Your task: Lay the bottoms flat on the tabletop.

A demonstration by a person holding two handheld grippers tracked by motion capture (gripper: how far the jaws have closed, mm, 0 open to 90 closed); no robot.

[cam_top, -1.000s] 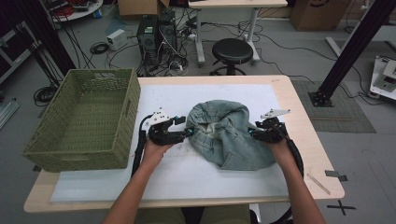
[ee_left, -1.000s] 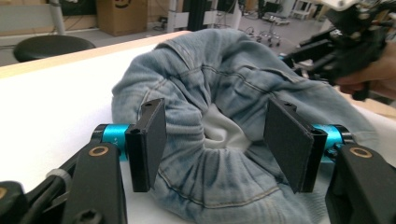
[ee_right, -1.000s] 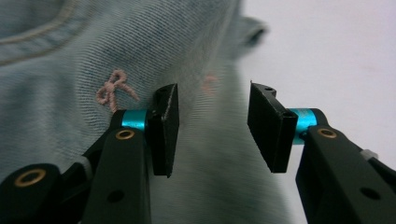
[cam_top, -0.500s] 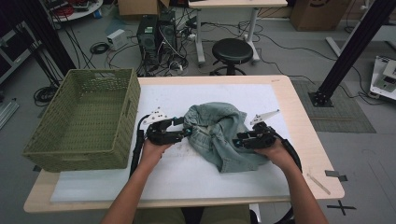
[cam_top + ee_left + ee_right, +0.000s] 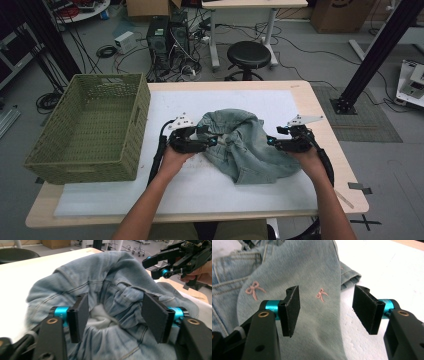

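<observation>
The crumpled denim garment (image 5: 240, 145) lies on the white mat (image 5: 200, 185) that covers the bench (image 5: 330, 115), between the two tools. The left tool (image 5: 209, 141) has just been opening, bunched denim between its spread pads, none pressed. The right tool (image 5: 270, 142) has just been opening too, spread above denim and bare mat. Left of the left tool stands a green woven basket (image 5: 90, 130). Ahead of both, open mat runs to the bench's far edge; beyond, a black stool (image 5: 249, 54) and cables on the floor.
</observation>
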